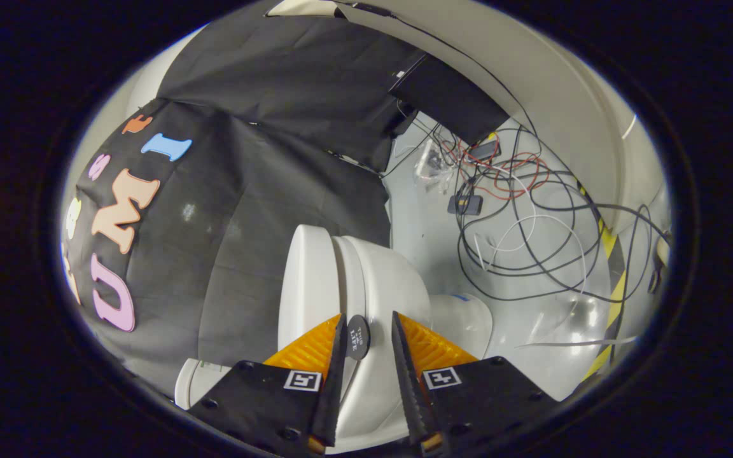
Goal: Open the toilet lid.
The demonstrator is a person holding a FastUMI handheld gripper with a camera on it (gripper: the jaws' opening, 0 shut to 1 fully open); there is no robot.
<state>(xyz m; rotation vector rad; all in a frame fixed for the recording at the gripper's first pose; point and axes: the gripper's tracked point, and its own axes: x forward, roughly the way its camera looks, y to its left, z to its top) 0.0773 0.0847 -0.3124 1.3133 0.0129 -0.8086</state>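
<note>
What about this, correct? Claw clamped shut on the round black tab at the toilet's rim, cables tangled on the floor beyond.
Not quite. The gripper view shows the claw open: the round black tab sits between the fingers with a clear gap to one of them. The rest holds: the tab is at the rim of the toilet, with cables tangled on the floor beyond.

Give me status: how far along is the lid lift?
Done: the toilet lid stands raised, well clear of the bowl. In hand: the gripper has its fingers apart around a small dark round tab, with gaps on both sides. Left: confirm the lid rests fully back, then withdraw.
</note>
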